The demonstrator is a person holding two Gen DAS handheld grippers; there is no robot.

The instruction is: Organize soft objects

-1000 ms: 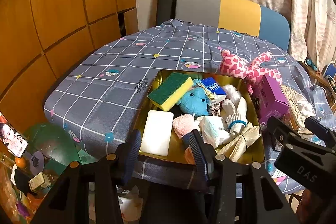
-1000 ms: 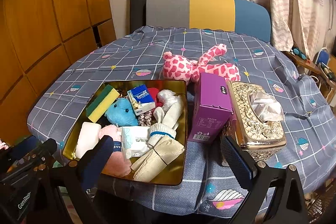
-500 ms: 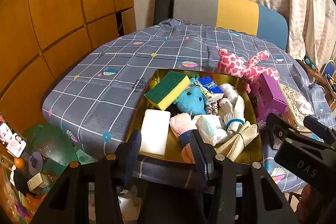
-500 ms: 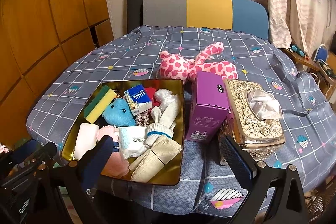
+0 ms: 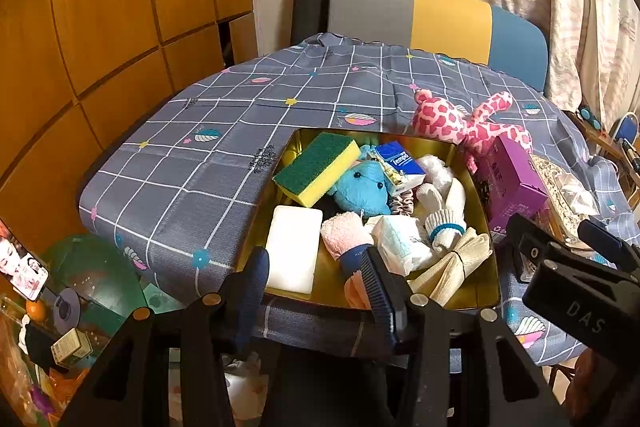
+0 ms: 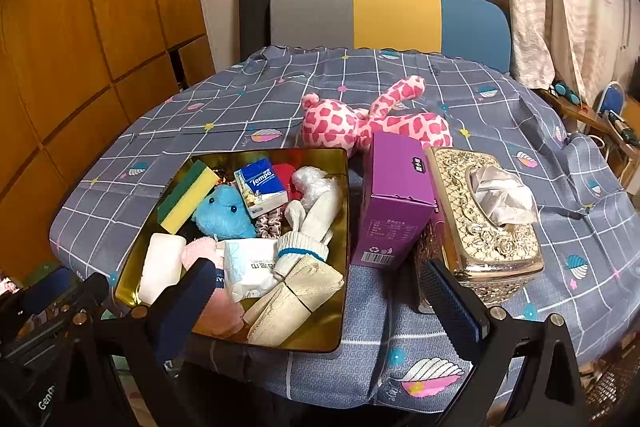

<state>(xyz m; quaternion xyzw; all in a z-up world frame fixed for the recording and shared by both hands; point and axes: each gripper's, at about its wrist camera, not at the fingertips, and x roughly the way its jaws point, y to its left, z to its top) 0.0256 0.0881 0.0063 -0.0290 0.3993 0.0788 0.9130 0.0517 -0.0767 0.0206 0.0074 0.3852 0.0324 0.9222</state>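
A gold tray (image 5: 486, 291) (image 6: 339, 323) at the table's near edge holds several soft things: a green-yellow sponge (image 5: 318, 169) (image 6: 188, 197), a blue plush (image 5: 362, 189) (image 6: 224, 213), a white block (image 5: 292, 247), a pink cloth (image 5: 346, 233), tissue packs, a white glove and a beige strap. A pink spotted plush (image 5: 468, 125) (image 6: 372, 121) lies on the cloth beyond the tray. My left gripper (image 5: 316, 291) is open and empty at the tray's near rim. My right gripper (image 6: 324, 303) is wide open and empty, over the tray's near right corner.
A purple box (image 6: 394, 199) (image 5: 510, 183) and an ornate gold tissue box (image 6: 484, 219) stand right of the tray. A chair with a grey, yellow and blue back (image 6: 388, 17) stands behind the table. Wooden panels line the left wall. Clutter lies on the floor at the lower left (image 5: 68, 291).
Both grippers have drawn back a little from the table; the tray and its contents look slightly farther away. Nothing on the table has moved.
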